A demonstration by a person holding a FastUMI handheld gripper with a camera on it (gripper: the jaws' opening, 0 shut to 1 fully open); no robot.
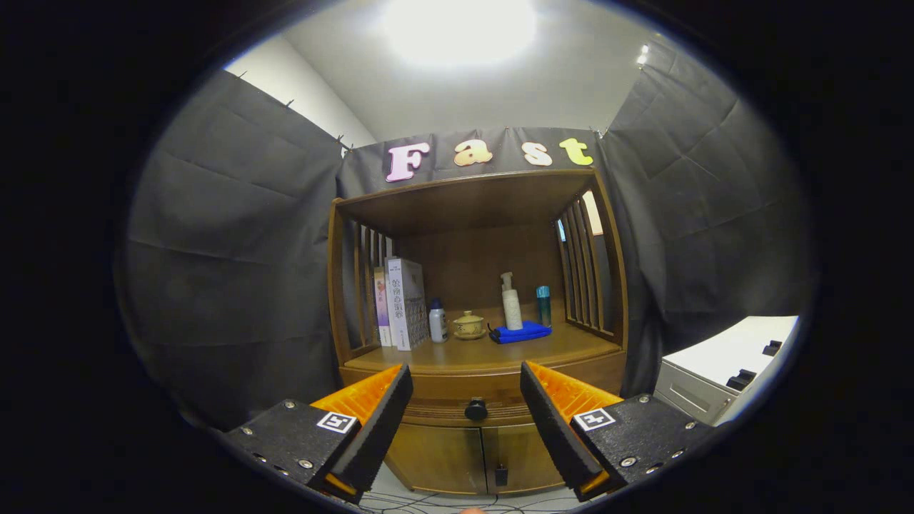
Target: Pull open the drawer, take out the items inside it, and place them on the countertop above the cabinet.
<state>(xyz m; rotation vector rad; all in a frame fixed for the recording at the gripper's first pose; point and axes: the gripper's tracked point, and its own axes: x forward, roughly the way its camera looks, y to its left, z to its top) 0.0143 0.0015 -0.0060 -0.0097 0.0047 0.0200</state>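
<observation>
Jaws apart, empty | drawer knob (pixel 475 409) beyond, between | drawer (pixel 443 412) closed

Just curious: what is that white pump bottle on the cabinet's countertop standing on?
The white pump bottle stands on a folded blue cloth lying on the wooden countertop. Whatever is beneath the cloth is covered. The tool hangs open before the closed drawer's knob.

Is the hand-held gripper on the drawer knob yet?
Apart. The gripper view shows the hand-held gripper open, fingers spread either side of the drawer knob, which sits well beyond them on the closed drawer.
</observation>
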